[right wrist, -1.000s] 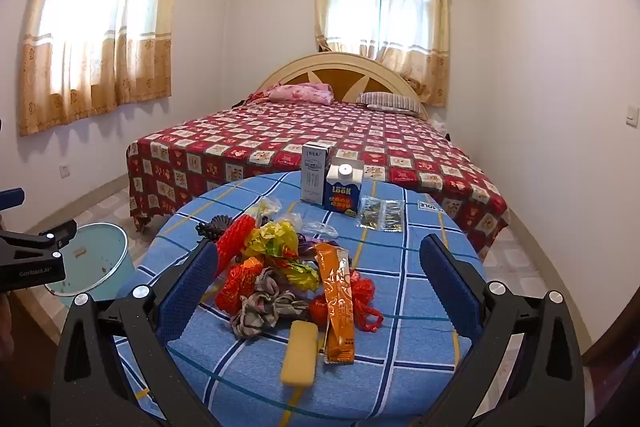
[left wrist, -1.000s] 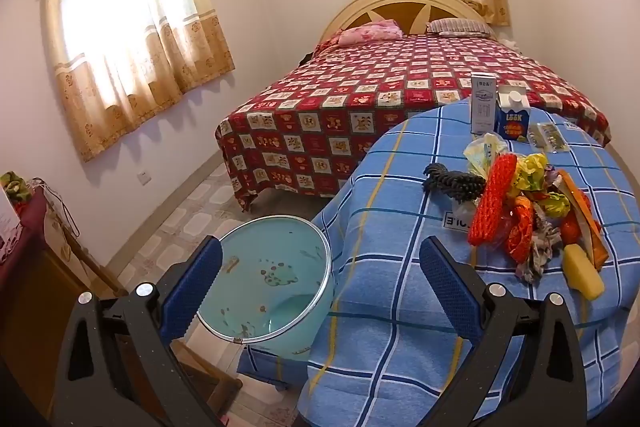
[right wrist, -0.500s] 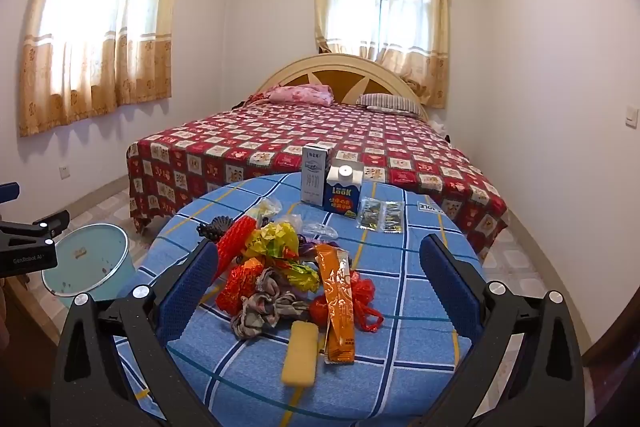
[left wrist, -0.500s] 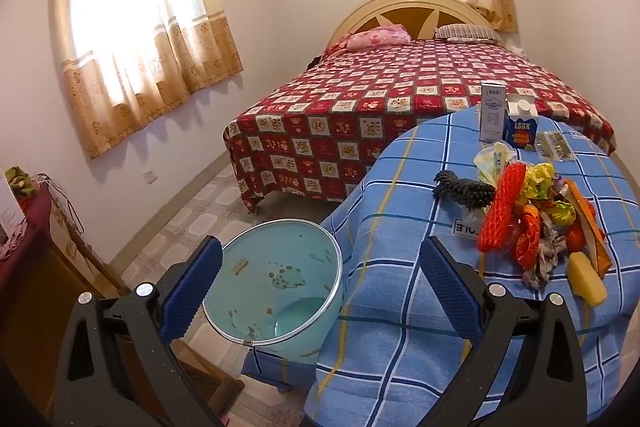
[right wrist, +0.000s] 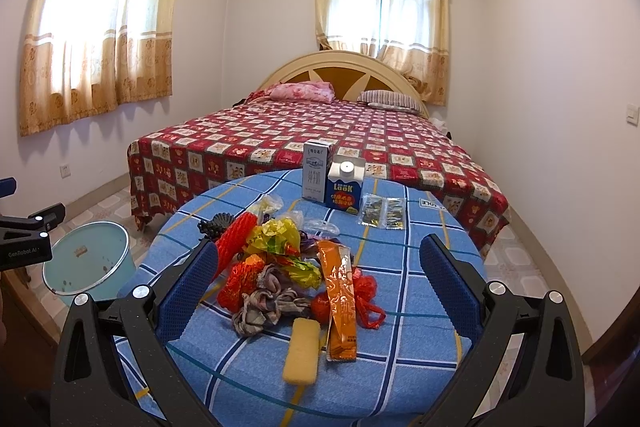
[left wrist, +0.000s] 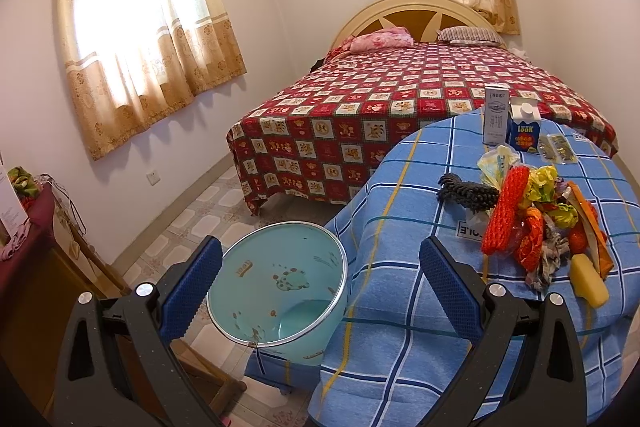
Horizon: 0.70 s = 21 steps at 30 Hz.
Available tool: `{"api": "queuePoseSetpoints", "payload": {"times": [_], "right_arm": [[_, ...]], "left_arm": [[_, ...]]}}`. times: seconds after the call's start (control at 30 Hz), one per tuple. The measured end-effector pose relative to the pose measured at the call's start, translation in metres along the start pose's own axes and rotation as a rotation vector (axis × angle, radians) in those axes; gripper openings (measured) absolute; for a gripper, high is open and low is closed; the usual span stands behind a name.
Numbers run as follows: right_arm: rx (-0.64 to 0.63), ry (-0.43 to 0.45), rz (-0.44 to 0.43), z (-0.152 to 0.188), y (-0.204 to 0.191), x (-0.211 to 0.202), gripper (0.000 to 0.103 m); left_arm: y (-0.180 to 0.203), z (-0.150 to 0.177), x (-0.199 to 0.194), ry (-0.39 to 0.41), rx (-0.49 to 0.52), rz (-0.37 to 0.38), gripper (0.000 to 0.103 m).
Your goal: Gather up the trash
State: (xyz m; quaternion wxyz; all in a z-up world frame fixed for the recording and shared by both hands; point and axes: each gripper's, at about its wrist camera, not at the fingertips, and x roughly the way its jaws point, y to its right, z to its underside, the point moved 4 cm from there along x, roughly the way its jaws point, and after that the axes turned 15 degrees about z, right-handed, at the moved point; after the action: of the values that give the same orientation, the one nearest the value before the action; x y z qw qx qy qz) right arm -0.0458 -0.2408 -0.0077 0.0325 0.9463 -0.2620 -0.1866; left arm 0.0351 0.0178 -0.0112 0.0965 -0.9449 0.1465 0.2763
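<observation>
Right wrist view: the right hand-held gripper (right wrist: pixel 318 291) is hanging open over a colourful wrapper pile (right wrist: pixel 288 267) mid-surface; left hand-held gripper (left wrist: pixel 320 291), open, is overlooking the pale-blue plastic bin (left wrist: pixel 280 291) beside the edge. Pinching one wrapper cleanly seems wise.

Daylight pours through two curtained windows (right wrist: pixel 100 23), both blown out to white glare. The room is bright and sharp. Soft shadows fall beneath the curtains on the wall (left wrist: pixel 36 115). Fisheye bending curves the edges, with dark vignetted corners in both views.
</observation>
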Motion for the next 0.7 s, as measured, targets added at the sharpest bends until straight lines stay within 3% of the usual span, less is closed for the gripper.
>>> {"api": "queuePoseSetpoints", "payload": {"times": [0.7], "right_arm": [[0.002,-0.006,-0.001,0.001,0.001,0.002,0.098]], "left_arm": [[-0.014,-0.001,-0.004,-0.003,0.0,-0.006,0.097]]}}
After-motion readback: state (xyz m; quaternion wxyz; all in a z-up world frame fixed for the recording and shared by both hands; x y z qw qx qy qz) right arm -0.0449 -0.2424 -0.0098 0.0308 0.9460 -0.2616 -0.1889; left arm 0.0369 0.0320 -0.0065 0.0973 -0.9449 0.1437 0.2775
